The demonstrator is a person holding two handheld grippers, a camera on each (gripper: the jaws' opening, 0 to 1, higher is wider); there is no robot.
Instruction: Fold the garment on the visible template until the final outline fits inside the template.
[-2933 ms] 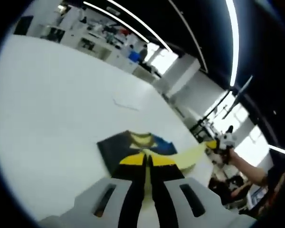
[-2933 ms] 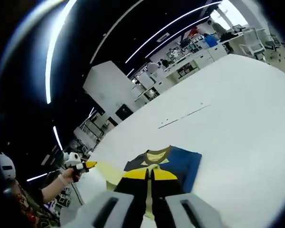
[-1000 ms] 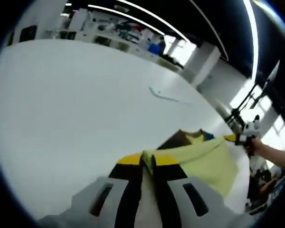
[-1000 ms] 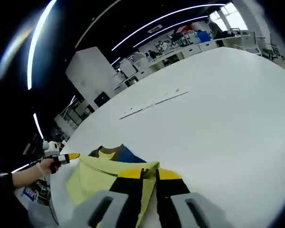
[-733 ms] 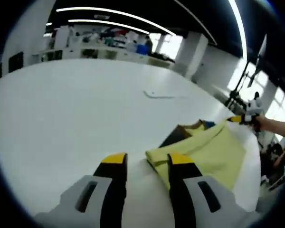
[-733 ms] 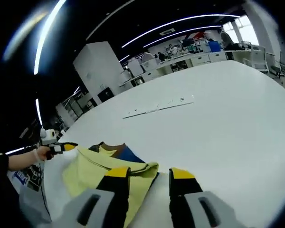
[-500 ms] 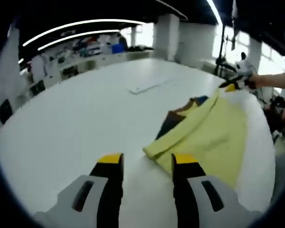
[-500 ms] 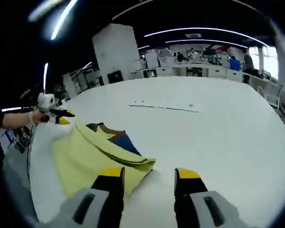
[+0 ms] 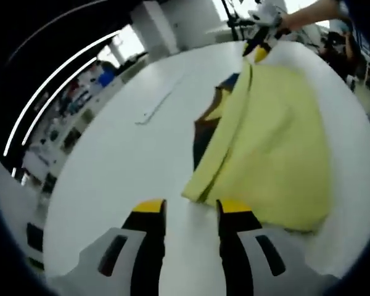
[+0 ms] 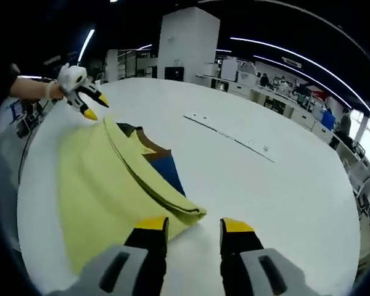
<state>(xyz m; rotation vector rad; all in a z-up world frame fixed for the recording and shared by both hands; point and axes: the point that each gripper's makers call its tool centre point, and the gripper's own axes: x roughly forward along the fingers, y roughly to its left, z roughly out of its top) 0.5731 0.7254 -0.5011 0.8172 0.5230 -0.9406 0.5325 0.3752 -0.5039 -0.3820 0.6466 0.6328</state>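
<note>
We find no brand, label or readable writing on anything in either view.

In the left gripper view, the left hand-held gripper [image 9: 184, 213] shows its two yellow-tipped jaws spread apart with white tabletop [image 9: 111, 166] between them, holding nothing. Just ahead of its right jaw lies the near corner of the garment [image 9: 271, 148], a yellow cloth folded over darker brown and blue layers that peek out along its left edge. The garment's long axis runs away from this hand-held gripper, up and to the right, toward the right hand-held gripper [image 9: 259, 50] at the far end, held in a person's hand [image 9: 272, 13]; its yellow tips meet the cloth's far corner, but we cannot tell whether they pinch it. Farther off to the left a thin pale strip [image 9: 160, 98] lies on the tabletop.

In the right gripper view, the right hand-held gripper [image 10: 191, 225] also has its jaws parted and empty, the folded corner of the garment [image 10: 105, 179] lying just beyond its left jaw. From there the cloth stretches away to the upper left, where the other hand-held gripper [image 10: 89, 106] meets its far corner. Beyond, ahead and to the right, the pale strip [image 10: 231, 139] crosses the tabletop [image 10: 283, 185].
</note>
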